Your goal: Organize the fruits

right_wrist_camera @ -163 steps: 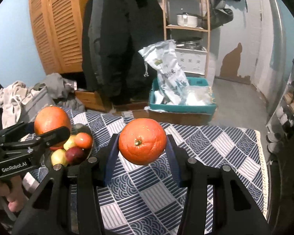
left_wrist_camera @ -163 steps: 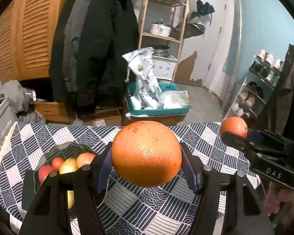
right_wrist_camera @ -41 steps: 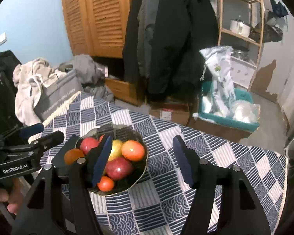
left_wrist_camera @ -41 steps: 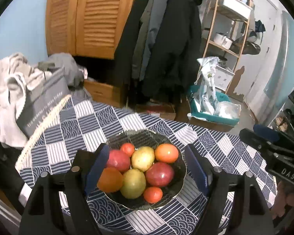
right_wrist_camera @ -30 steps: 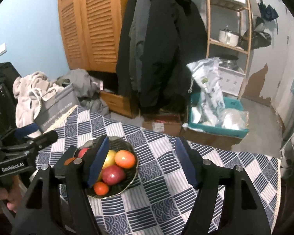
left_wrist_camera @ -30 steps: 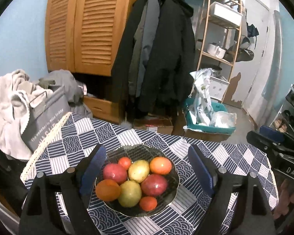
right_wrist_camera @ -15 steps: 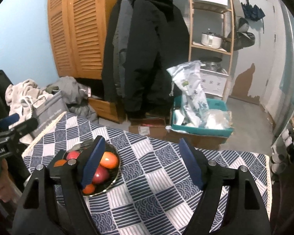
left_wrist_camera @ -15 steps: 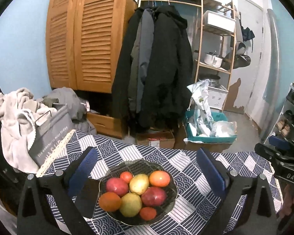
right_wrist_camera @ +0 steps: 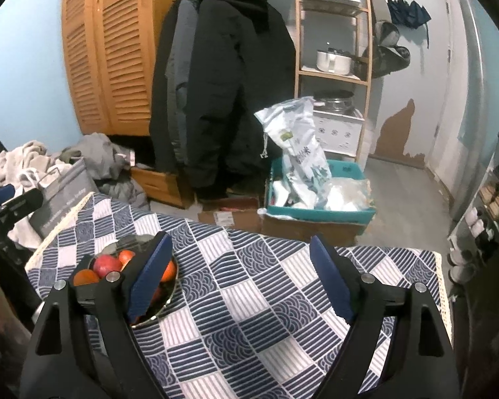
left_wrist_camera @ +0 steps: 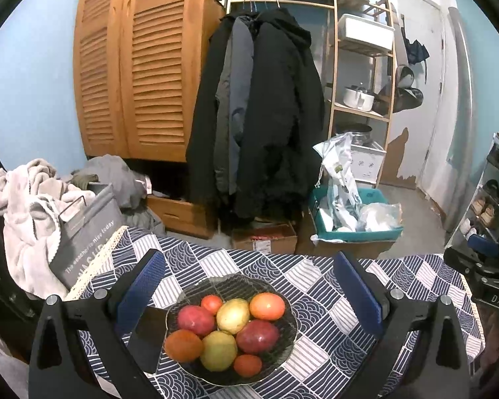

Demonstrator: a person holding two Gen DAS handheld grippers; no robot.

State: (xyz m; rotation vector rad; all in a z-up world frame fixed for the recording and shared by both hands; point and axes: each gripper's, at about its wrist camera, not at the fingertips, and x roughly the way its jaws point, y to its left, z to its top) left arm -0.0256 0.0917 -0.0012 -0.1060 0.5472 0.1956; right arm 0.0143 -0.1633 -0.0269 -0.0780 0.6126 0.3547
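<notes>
- Right now the left gripper (left_wrist_camera: 249, 286) hangs above the table with its blue-padded fingers (left_wrist_camera: 141, 286) spread wide, nothing between them.
- Below it, at about six o'clock in its view, sits the dark glass bowl (left_wrist_camera: 231, 286) on the checked tablecloth (left_wrist_camera: 316, 276).
- The bowl holds eight fruits in a heap, touching one another: a yellow-green one (left_wrist_camera: 233, 315) in the middle, a dark red one (left_wrist_camera: 196, 320) at nine o'clock of it, a small red one (left_wrist_camera: 212, 303) at eleven, an orange-red one (left_wrist_camera: 267, 306) at two, a deep red one (left_wrist_camera: 257, 335) at four, a second yellow-green one (left_wrist_camera: 219, 350) at six, a small orange one (left_wrist_camera: 248, 365) at five near the rim, and an orange (left_wrist_camera: 184, 345) at eight.
- The right gripper (right_wrist_camera: 241, 272) is likewise spread open and empty, over the bare middle of the cloth.
- From its camera the bowl lies at nine o'clock, partly hidden behind its left finger (right_wrist_camera: 149, 276); only a few fruits show there.
- Each gripper pokes into the other's view at the edge, well apart.
- Beyond the table, at twelve o'clock, dark coats (left_wrist_camera: 259, 116) hang on a rail, louvred wooden doors (left_wrist_camera: 133, 66) stand at ten, and a teal crate (left_wrist_camera: 356, 229) of bags sits on the floor at one.
</notes>
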